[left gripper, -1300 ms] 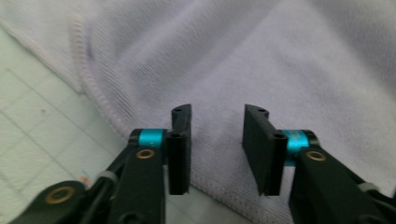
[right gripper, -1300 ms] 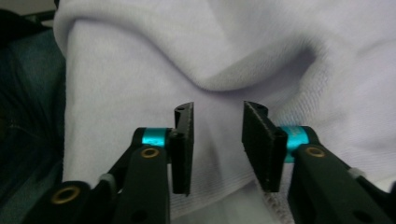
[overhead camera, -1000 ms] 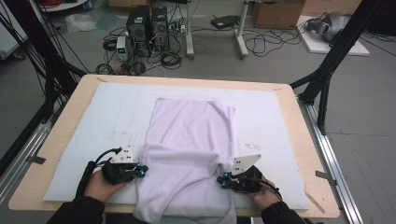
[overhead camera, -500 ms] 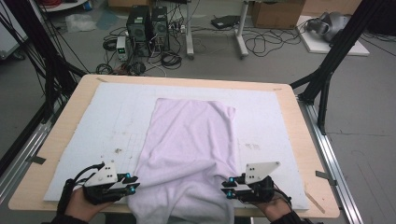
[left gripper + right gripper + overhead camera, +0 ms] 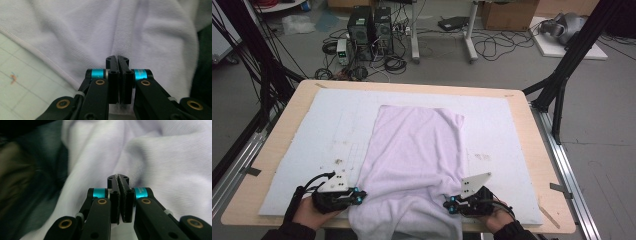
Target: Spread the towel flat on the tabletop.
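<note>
While the pale lilac towel (image 5: 417, 160) lies lengthwise down the middle of the white mat (image 5: 307, 130), its near end spills over the front edge of the wooden table (image 5: 532, 150) and hangs there between the person's two hands. The left gripper (image 5: 357, 198) sits at the towel's near left edge, just above the table's front rim, and the right gripper (image 5: 451, 206) sits at the near right edge, so the cloth sags a little between them. From the left gripper view, the two black jaws are pressed together with a thin fold of the towel (image 5: 120, 37) pinched between them; the hemmed edge runs off diagonally over the green-gridded mat (image 5: 22, 82). From the right gripper view the jaws are likewise clamped tight on a fold of the towel (image 5: 160, 165), which bunches in soft creases beyond them. The far end of the towel lies flat, well short of the mat's back edge.
</note>
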Available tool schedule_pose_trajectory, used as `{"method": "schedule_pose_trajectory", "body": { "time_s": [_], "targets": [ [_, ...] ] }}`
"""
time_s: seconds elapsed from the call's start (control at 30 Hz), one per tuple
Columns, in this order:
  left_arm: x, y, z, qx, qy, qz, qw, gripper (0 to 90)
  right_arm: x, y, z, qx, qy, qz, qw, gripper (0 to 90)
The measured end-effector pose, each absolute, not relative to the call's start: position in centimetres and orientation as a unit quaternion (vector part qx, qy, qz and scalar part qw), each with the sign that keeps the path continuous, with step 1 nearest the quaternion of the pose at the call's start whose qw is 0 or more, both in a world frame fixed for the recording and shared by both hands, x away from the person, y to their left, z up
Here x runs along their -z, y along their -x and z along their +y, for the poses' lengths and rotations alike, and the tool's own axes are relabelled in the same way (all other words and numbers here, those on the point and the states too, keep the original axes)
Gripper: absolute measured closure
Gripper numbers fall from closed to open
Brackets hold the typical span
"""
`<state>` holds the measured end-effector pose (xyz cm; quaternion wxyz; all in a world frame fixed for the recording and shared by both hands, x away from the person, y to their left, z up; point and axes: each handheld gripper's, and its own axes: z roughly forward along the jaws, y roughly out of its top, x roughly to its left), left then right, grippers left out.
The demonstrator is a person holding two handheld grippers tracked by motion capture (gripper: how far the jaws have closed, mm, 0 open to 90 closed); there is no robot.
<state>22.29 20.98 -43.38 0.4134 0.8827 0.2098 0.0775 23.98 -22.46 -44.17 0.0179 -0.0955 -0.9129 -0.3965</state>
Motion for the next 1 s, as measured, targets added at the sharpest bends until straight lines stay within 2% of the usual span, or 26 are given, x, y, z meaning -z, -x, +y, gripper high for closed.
{"method": "schedule_pose_trajectory", "body": {
  "time_s": [0.13,0.17,0.2,0.23,0.33,0.47,0.53,0.57,0.6,0.63,0.77,0.9,1.0],
  "targets": [
    [42.3,-20.1,21.8,-0.085,-0.875,0.193,0.436,86.2,43.0,-22.2,-23.7,0.441,0.072,-0.893,0.063,87.6],
    [42.1,-20.0,21.8,-0.092,-0.873,0.197,0.437,81.0,42.5,-21.9,-24.1,0.456,0.073,-0.885,0.057,85.5],
    [41.9,-20.2,21.7,-0.101,-0.873,0.201,0.433,70.1,42.1,-22.0,-24.5,0.467,0.076,-0.88,0.048,83.3],
    [41.8,-20.5,21.6,-0.102,-0.873,0.2,0.433,66.8,41.8,-22.2,-24.7,0.469,0.089,-0.878,0.038,81.7],
    [42.0,-22.0,21.0,-0.104,-0.872,0.205,0.432,65.7,42.1,-23.8,-24.9,0.447,0.12,-0.886,0.006,73.6],
    [43.2,-24.2,19.8,-0.096,-0.882,0.215,0.409,63.6,43.3,-25.2,-23.7,0.431,0.132,-0.892,0.003,64.2],
    [44.1,-24.9,19.3,-0.079,-0.89,0.213,0.396,67.2,44.0,-25.8,-22.7,0.415,0.134,-0.9,-0.002,66.7],
    [44.3,-24.9,19.3,-0.085,-0.888,0.208,0.402,72.2,44.2,-25.9,-22.3,0.408,0.135,-0.903,-0.002,69.6],
    [44.3,-25.0,19.4,-0.082,-0.887,0.207,0.404,83.4,44.3,-26.0,-22.0,0.406,0.133,-0.904,-0.002,72.5],
    [44.2,-24.9,19.4,-0.081,-0.888,0.208,0.401,86.1,44.4,-26.1,-21.8,0.407,0.128,-0.904,-0.007,75.5],
    [44.1,-24.2,19.8,-0.094,-0.887,0.21,0.399,87.7,44.3,-26.1,-21.7,0.412,0.121,-0.903,0.018,84.4],
    [43.7,-22.8,20.8,-0.096,-0.884,0.213,0.405,87.9,44.2,-25.5,-21.9,0.408,0.104,-0.906,0.038,85.2],
    [43.3,-21.3,21.4,-0.094,-0.883,0.206,0.41,87.8,44.0,-24.5,-22.1,0.408,0.084,-0.906,0.071,84.8]
  ]
}}
